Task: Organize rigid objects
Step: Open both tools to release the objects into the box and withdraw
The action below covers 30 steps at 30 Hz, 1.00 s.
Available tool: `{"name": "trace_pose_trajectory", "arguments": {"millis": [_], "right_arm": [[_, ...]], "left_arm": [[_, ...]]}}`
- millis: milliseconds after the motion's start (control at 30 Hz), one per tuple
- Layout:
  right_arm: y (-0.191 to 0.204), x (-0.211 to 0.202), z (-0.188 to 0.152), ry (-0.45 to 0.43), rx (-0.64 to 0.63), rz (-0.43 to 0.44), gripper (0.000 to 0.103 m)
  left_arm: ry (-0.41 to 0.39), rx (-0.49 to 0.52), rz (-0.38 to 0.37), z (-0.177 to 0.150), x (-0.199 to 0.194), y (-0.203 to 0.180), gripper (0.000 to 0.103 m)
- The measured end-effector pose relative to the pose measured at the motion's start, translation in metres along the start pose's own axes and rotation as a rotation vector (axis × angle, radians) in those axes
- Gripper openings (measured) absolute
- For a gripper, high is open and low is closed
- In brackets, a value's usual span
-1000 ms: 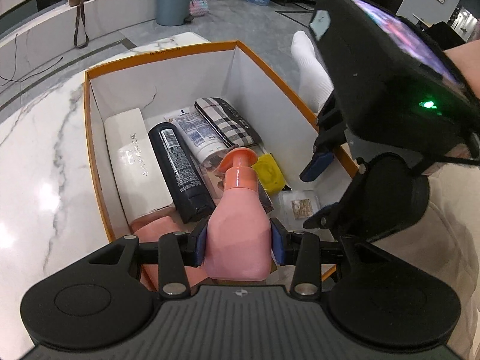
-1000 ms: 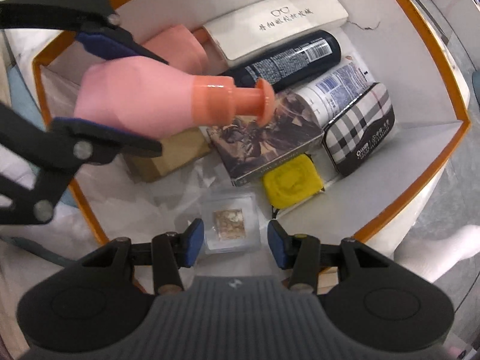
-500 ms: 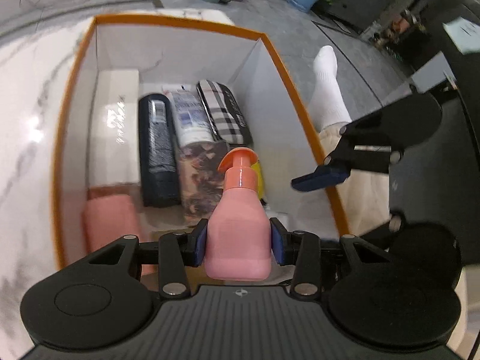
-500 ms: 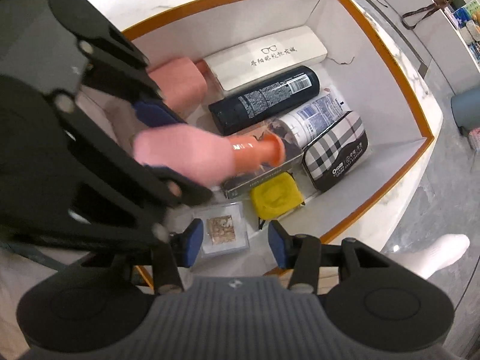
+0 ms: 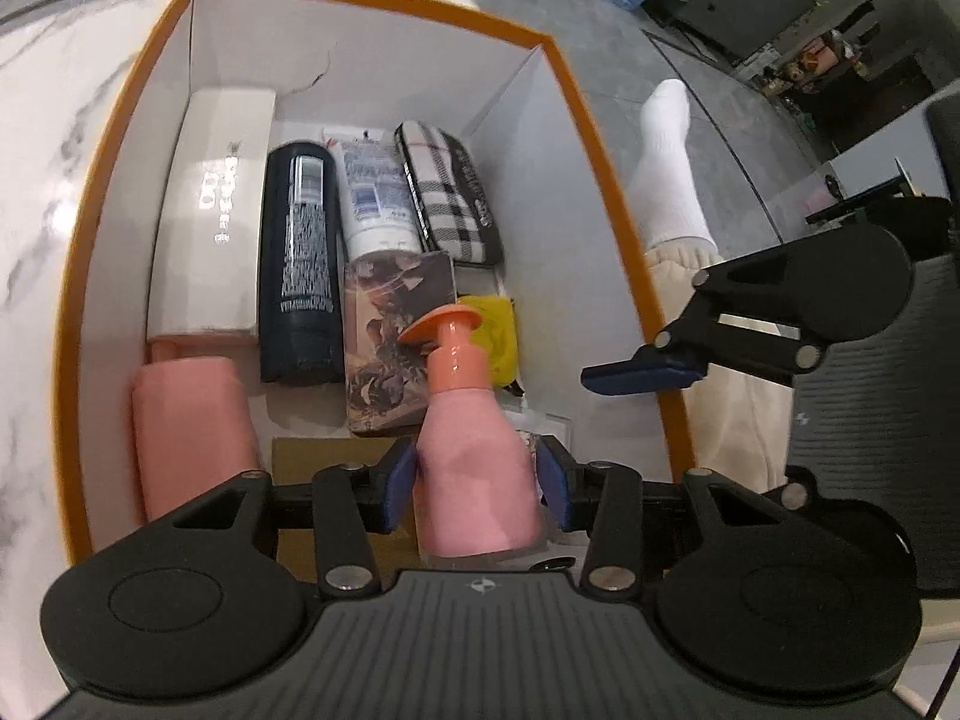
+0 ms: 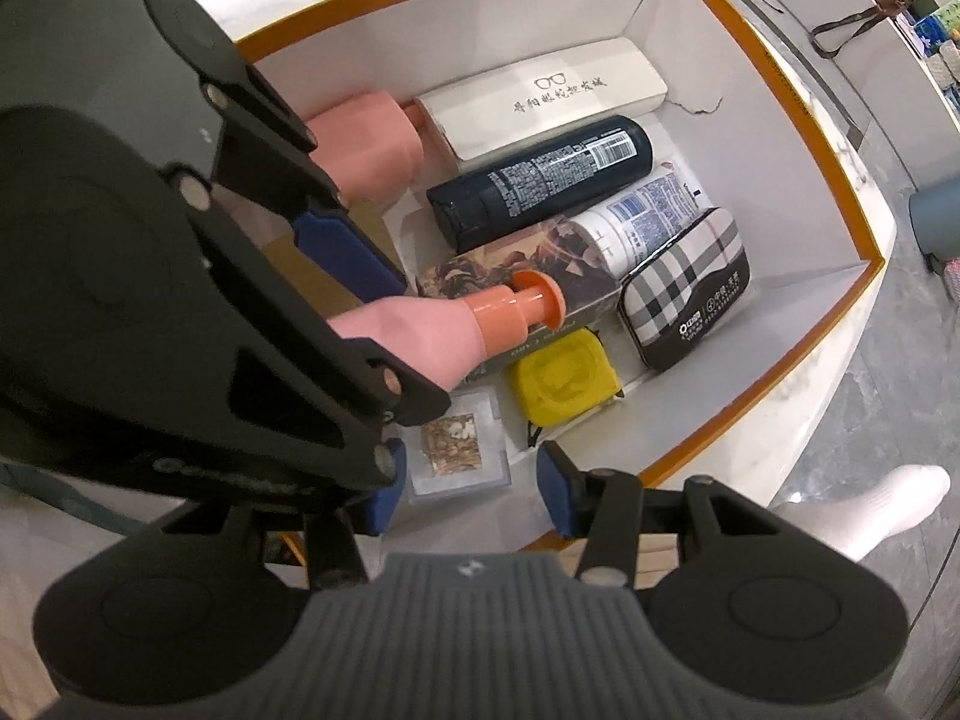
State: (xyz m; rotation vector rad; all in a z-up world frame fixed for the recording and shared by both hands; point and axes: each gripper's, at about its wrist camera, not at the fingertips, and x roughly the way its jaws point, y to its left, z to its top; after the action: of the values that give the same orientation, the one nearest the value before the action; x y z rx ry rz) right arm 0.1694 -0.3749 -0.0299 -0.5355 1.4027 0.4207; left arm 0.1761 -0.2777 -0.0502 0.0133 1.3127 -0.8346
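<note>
Box (image 5: 606, 138) nearly packed. Left gripper (image 5: 477, 483) pinches the pump bottle (image 5: 474, 456), unplaced, above the 6 o'clock end; right gripper (image 6: 471, 495) spread, empty.

Base of pink pump bottle (image 5: 474, 468) hidden behind the left gripper (image 5: 477, 489). Brown box (image 5: 336, 456) mostly covered by that gripper. Clear packet (image 6: 459, 450) partly hidden by the gripper's dark arm. Small print on black bottle (image 5: 300, 258) and white tube (image 5: 375, 198) too blurry to read. Yellow case (image 5: 498, 330) half hidden behind the pump. White sock (image 6: 900, 498) cut off by the edge.
</note>
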Motion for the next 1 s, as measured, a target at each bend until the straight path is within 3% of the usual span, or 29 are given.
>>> {"name": "trace_pose_trajectory", "arguments": {"millis": [200, 433, 733, 900, 1000], "right_arm": [[0.004, -0.012, 0.004, -0.013, -0.001, -0.021, 0.053], [0.019, -0.038, 0.010, -0.034, -0.003, -0.075, 0.054], [0.050, -0.088, 0.016, -0.149, 0.059, -0.195, 0.063], [0.071, -0.113, 0.010, -0.260, 0.157, -0.257, 0.066], [0.085, -0.126, 0.003, -0.372, 0.220, -0.263, 0.072]], "left_arm": [[-0.043, 0.059, 0.009, -0.001, -0.023, -0.006, 0.049], [-0.151, 0.189, 0.098, -0.016, -0.068, -0.012, 0.049], [-0.341, 0.338, 0.312, -0.057, -0.138, -0.017, 0.049], [-0.451, 0.366, 0.437, -0.088, -0.175, -0.014, 0.049], [-0.521, 0.388, 0.501, -0.107, -0.192, -0.014, 0.049]]}}
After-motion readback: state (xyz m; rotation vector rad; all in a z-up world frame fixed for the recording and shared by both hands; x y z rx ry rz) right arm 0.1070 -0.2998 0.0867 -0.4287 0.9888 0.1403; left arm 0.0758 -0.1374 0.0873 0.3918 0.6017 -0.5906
